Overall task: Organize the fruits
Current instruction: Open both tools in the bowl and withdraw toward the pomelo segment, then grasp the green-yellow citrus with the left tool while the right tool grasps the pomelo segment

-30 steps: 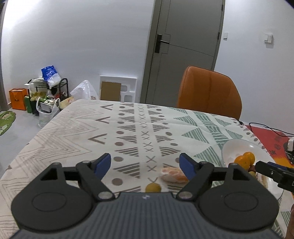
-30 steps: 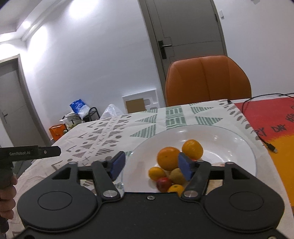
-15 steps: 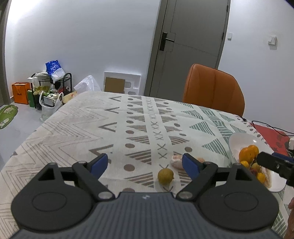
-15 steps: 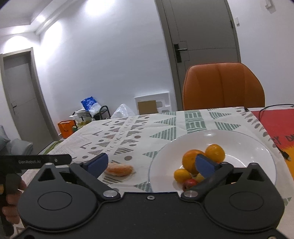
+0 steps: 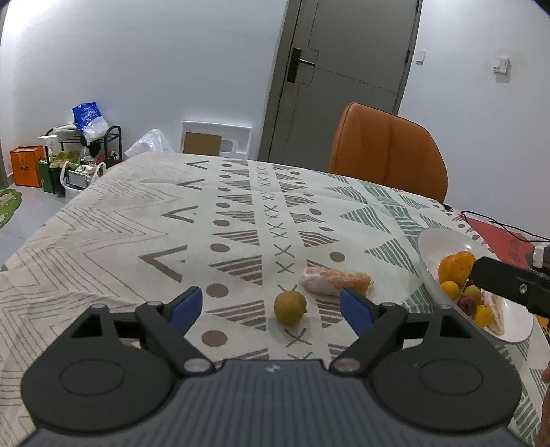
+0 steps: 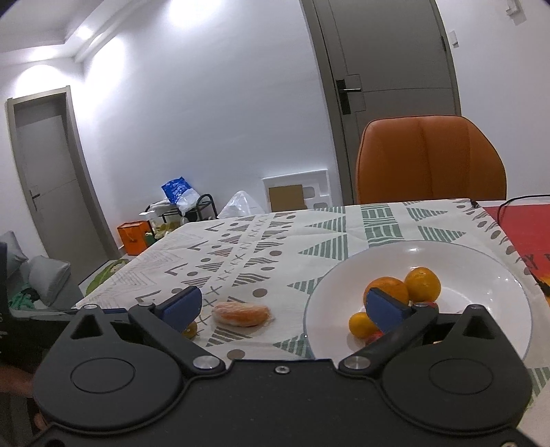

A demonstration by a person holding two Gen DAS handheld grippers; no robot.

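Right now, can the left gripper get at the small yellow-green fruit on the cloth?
Probably yes: the left gripper is closing slightly but wide, the small yellow-green fruit lies between its fingers' line, untouched; the wrapped orange lies apart.

White walls are enclosing the room; a grey door (image 5: 340,79) is standing shut behind an orange chair (image 5: 388,151). Ceiling light (image 6: 82,32) is glowing. A black rack (image 5: 86,148) is holding clutter beside an orange bag (image 5: 27,165).
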